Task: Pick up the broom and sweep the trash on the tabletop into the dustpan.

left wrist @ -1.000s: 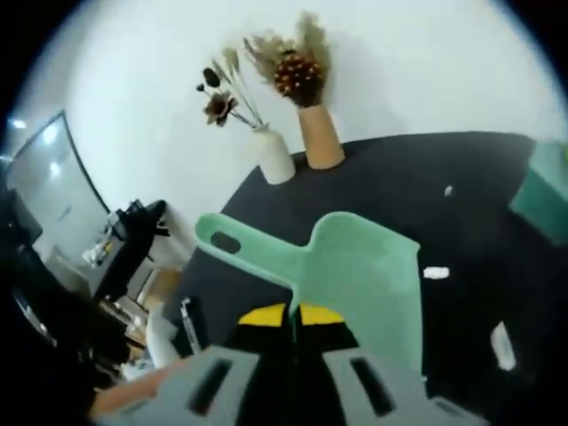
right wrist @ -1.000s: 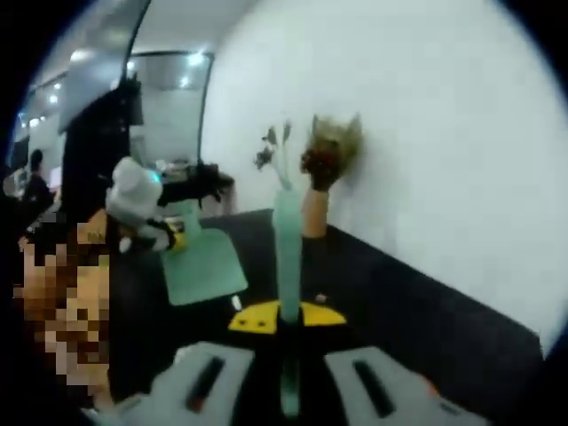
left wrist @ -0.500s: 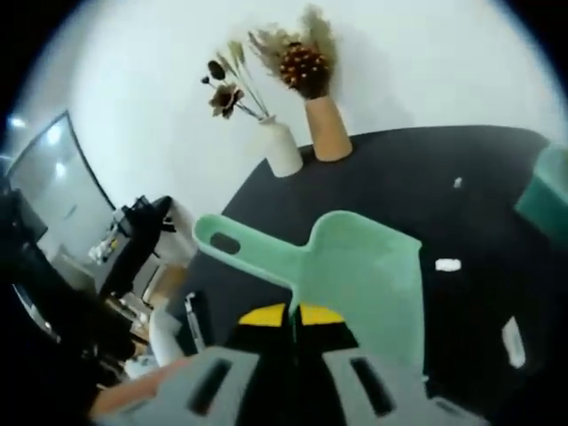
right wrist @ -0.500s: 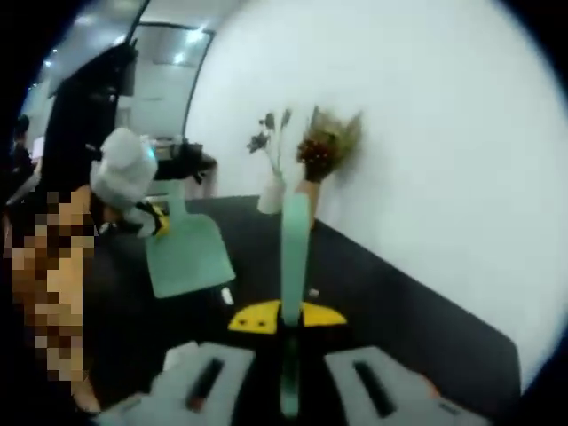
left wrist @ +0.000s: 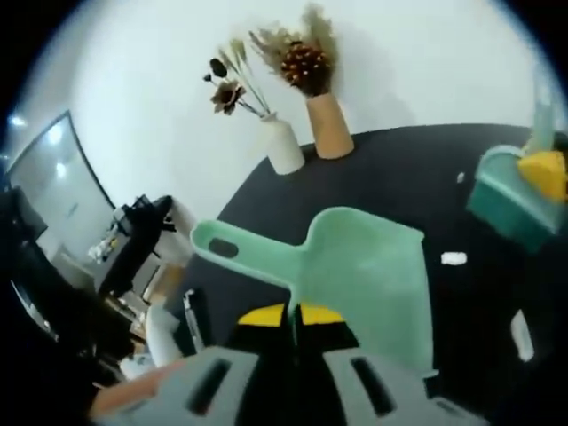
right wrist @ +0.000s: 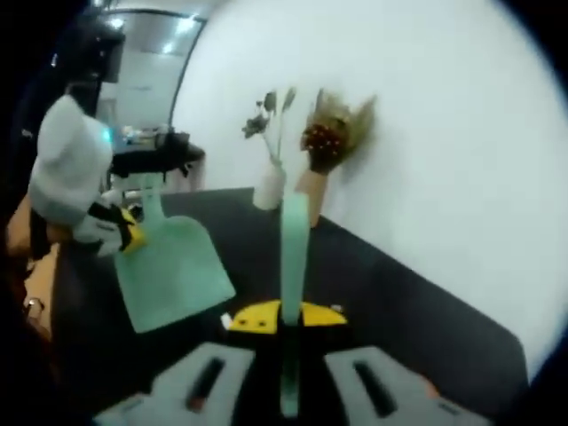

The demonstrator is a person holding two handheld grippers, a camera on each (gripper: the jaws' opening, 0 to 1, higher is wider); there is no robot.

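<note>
While white wall (left wrist: 426,53) backs black tabletop (left wrist: 399,177) — two vases (left wrist: 306,142), paper scraps (left wrist: 453,258).

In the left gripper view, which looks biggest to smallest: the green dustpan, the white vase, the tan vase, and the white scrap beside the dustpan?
1. dustpan, also nearest the camera
2. tan vase and white vase, too alike to rank
3. white scrap

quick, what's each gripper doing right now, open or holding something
Left gripper: shut on the dustpan.
Right gripper: shut on the broom handle.
</note>
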